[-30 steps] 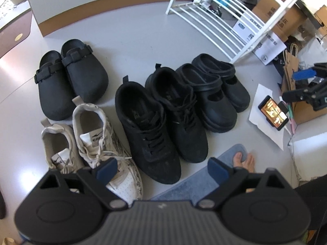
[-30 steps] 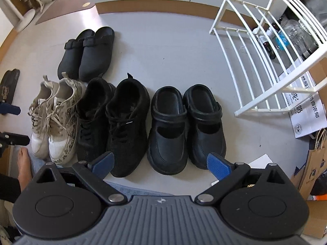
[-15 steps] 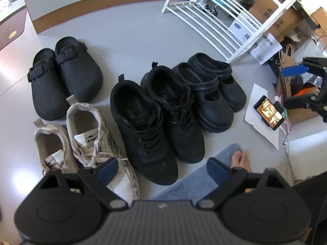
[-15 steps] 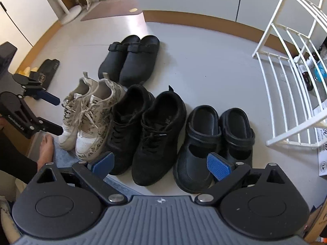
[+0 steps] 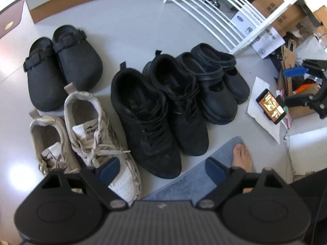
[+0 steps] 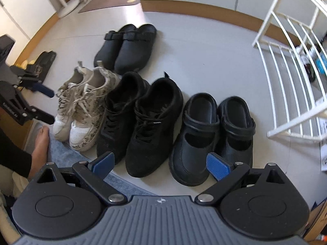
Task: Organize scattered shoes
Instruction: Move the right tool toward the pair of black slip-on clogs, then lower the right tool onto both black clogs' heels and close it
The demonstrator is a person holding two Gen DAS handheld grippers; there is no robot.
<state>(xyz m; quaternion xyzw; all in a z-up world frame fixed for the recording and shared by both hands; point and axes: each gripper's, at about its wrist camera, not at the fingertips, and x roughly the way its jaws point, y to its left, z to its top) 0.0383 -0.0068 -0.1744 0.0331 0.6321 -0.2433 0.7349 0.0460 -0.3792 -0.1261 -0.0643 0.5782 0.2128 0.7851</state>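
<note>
Left hand-held gripper [image 5: 162, 168] spread — above shoes [image 5: 143, 114].

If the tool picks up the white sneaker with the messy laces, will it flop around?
The white sneaker would probably hold its shape: its sole looks thick and its heel collar stands up on its own. The loose laces would likely dangle and might snag. The soft-looking upper may squash a little where it is pinched. It looks light for its size, but that is a guess.

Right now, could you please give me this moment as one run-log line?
left tongs: open, empty | right tongs: open, empty | shoes: four pairs side by side on floor | rack: empty
</note>
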